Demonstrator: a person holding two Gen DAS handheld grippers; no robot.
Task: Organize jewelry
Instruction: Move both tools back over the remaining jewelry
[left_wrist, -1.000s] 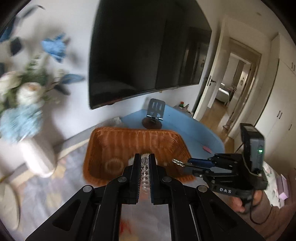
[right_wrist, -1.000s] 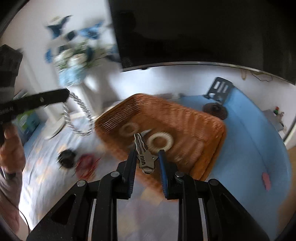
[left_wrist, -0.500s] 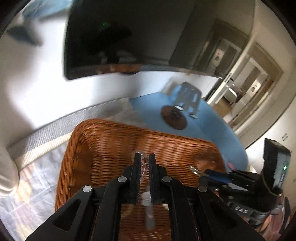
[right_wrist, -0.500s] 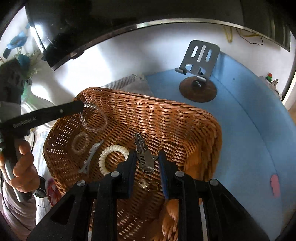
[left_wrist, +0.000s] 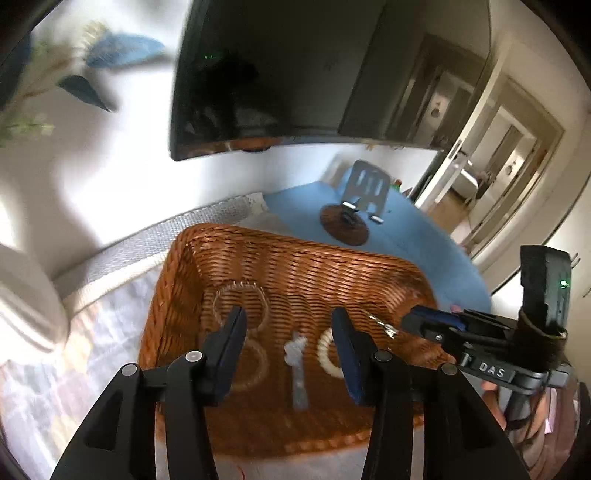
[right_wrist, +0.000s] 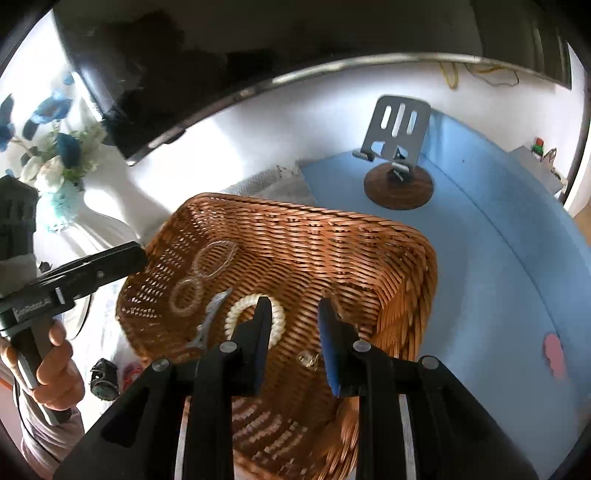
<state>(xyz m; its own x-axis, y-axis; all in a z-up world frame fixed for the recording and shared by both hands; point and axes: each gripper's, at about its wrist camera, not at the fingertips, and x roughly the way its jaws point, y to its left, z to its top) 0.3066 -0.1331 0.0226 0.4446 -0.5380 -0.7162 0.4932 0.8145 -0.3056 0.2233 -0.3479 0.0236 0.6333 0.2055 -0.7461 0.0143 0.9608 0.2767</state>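
Observation:
A brown wicker basket (left_wrist: 303, 266) (right_wrist: 332, 243) sits on the table. Inside lie a clear bead bracelet (left_wrist: 239, 301) (right_wrist: 216, 258), a second clear ring (right_wrist: 186, 297), a silver hair clip (left_wrist: 297, 365) (right_wrist: 207, 325) and a cream coil band (right_wrist: 255, 319) (left_wrist: 327, 352). My left gripper (left_wrist: 288, 341) is open and empty above the basket. My right gripper (right_wrist: 291, 325) is open over the basket's near right part. In the left wrist view a small metal piece (left_wrist: 384, 325) still hangs at the right gripper's tip (left_wrist: 424, 321).
A metal phone stand (right_wrist: 397, 158) on a round wooden base stands on the blue mat (right_wrist: 498, 258) behind the basket. A white vase with blue flowers (right_wrist: 55, 173) stands left. A dark watch-like item (right_wrist: 103, 378) and a red item lie left of the basket. A TV hangs behind.
Both grippers opened. The clear bracelet dropped from the left gripper into the basket. The metal clip is no longer between the right fingers in the right wrist view.

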